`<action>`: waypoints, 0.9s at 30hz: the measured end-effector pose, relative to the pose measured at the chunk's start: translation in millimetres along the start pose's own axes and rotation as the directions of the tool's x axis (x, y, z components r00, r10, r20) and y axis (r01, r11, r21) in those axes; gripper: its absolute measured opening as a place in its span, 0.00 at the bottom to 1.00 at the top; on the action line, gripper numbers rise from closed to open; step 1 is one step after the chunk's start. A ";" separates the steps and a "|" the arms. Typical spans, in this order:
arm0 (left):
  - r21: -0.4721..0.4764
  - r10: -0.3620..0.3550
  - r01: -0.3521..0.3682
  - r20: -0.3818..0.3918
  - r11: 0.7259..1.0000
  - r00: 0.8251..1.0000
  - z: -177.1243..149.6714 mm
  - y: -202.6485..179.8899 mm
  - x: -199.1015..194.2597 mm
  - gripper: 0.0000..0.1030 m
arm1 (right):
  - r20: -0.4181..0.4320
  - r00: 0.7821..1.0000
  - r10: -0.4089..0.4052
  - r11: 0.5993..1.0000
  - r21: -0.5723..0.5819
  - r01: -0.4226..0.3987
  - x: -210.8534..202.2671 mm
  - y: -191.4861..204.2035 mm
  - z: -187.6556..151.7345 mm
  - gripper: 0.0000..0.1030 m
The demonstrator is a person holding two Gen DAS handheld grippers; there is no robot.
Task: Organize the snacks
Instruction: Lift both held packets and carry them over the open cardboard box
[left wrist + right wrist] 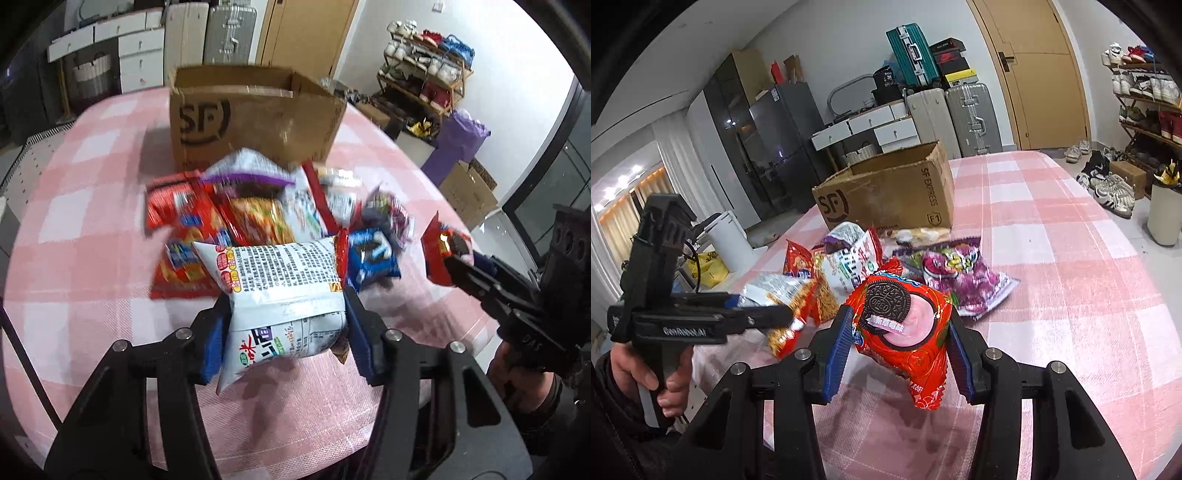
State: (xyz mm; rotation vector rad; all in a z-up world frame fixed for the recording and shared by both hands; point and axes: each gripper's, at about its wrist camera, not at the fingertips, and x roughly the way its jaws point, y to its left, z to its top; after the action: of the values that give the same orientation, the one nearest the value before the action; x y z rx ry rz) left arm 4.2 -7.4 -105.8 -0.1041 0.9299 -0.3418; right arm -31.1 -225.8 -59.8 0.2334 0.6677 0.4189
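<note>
We hold one snack in each gripper, and the relation that governs the next move is where the open cardboard box [255,118] lies from each load.

The left gripper [284,325] has its fingers [214,350] closed narrow on a white snack bag [284,291]. The bag's long axis runs roughly fore and aft, along the fingers and not across them, with its far end projecting over the snack pile [236,218] on the table [92,184]. The box stands directly ahead of this gripper, just beyond the pile, with its printed wall facing us and its opening upward.

The right gripper [897,343] has its fingers [836,354] closed on a red Oreo packet [905,332], which hangs between the pads with its long axis close to upright. In the right wrist view the box [886,192] lies ahead and slightly to the left, behind the pile [849,266] and a purple packet [956,273].

We judge the left gripper to be the nearer and better aligned to the box: its path is straight forward over the pile. The bag must clear the near wall before release, so lift precedes advance. The right gripper stands off to the side [465,273], apart from the left load.
</note>
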 end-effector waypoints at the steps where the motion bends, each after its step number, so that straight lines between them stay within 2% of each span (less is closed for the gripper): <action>1: 0.005 0.010 -0.010 0.016 1.000 1.000 3.7 0.6 -5.6 0.52 | 0.003 1.000 0.001 1.000 -0.003 -0.001 -0.3 0.3 1.7 0.47; 7: 0.009 0.030 -0.031 0.079 0.999 0.996 30.7 8.9 -27.7 0.52 | 0.030 0.999 0.030 0.999 -0.031 -0.029 -0.2 10.0 23.2 0.47; 12: 0.025 0.042 -0.046 0.126 0.999 0.991 54.4 13.5 -45.6 0.52 | 0.067 0.995 0.072 0.995 -0.074 -0.067 6.5 24.6 54.3 0.47; 18: 0.032 0.037 -0.042 0.142 0.999 0.989 86.9 24.6 -60.6 0.52 | 0.087 0.990 0.113 0.987 -0.128 -0.102 15.8 41.9 90.2 0.47; 27: 0.046 0.023 -0.030 0.154 0.998 0.988 157.3 39.8 -61.3 0.52 | 0.107 0.985 0.136 0.979 -0.165 -0.117 26.0 47.8 144.4 0.47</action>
State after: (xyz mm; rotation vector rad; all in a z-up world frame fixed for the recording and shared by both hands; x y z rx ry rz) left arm 106.0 41.3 25.9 -0.0725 0.7691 -0.3268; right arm 65.6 -182.5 52.5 0.1495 0.5019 0.5737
